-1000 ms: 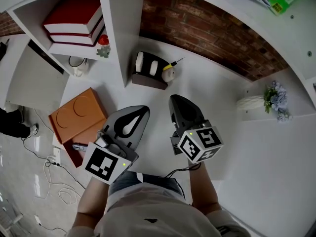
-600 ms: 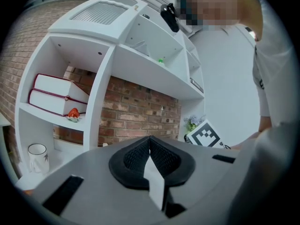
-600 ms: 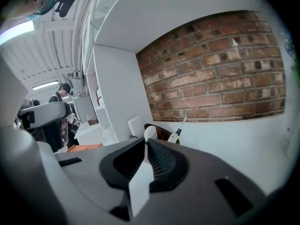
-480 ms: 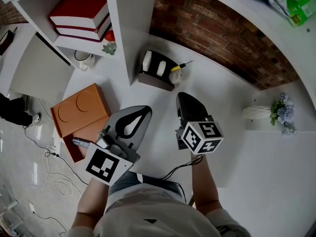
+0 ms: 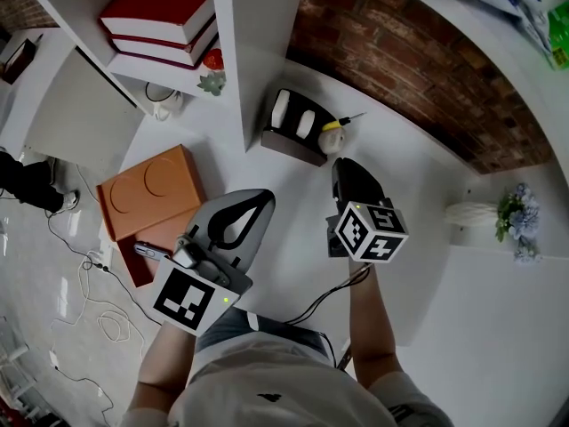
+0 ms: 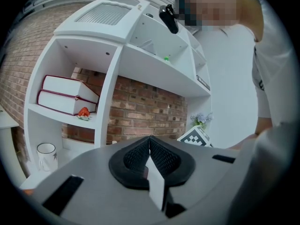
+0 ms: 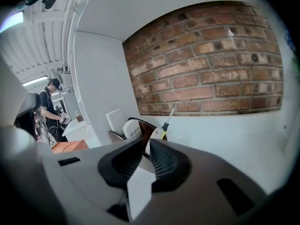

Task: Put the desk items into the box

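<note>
A dark brown desk holder (image 5: 298, 136) (image 7: 136, 128) with white items in it stands on the white desk by the shelf wall, a yellow-handled tool (image 5: 333, 128) (image 7: 165, 125) at its right end. My right gripper (image 5: 343, 164) (image 7: 145, 143) points at the holder from just short of it. Its jaws have just been opening and stand open a little, with nothing between them. My left gripper (image 5: 260, 197) (image 6: 149, 140) hangs to the left, shut and empty. The orange box (image 5: 147, 189) (image 7: 70, 146) sits low at the left, beyond the desk edge.
A white shelf unit holds red-and-white books (image 5: 164, 20) (image 6: 65, 95), a small red ornament (image 5: 212, 59) (image 6: 83, 112) and a white mug (image 5: 164, 102) (image 6: 46, 153). A vase of flowers (image 5: 498, 213) stands at the right. Cables (image 5: 89, 310) lie on the floor. A person stands far off.
My right gripper has moved forward and down toward the holder. The left gripper has stayed where it was.
</note>
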Demonstrator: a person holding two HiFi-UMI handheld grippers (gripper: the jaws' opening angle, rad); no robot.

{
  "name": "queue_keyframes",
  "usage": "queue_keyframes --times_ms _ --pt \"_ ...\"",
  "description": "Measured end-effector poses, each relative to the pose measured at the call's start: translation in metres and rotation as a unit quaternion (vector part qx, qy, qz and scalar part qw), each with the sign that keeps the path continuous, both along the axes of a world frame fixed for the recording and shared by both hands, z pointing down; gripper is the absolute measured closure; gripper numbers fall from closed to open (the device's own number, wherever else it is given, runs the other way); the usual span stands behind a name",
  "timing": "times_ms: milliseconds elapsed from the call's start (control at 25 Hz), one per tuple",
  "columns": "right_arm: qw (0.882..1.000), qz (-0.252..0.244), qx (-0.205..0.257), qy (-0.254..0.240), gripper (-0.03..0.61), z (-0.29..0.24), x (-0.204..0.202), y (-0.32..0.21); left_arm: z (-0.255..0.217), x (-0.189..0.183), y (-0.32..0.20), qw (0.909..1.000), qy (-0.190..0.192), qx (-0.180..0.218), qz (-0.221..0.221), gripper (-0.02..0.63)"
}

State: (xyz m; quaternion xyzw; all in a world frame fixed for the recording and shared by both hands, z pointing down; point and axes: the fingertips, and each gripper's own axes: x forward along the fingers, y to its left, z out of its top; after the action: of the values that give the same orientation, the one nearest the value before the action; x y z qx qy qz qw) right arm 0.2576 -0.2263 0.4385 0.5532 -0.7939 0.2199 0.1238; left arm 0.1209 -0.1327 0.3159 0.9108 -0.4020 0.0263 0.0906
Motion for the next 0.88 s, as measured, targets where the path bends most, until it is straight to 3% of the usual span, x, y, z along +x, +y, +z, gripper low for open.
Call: queue_keyframes --times_ms 880 --pt "0.998 0.043 -0.05 -0.021 0.481 0.037 -0.001 -0.037 0.009 -0.017 -0.004 0.9998 -0.018 -0.009 -0.009 0.6"
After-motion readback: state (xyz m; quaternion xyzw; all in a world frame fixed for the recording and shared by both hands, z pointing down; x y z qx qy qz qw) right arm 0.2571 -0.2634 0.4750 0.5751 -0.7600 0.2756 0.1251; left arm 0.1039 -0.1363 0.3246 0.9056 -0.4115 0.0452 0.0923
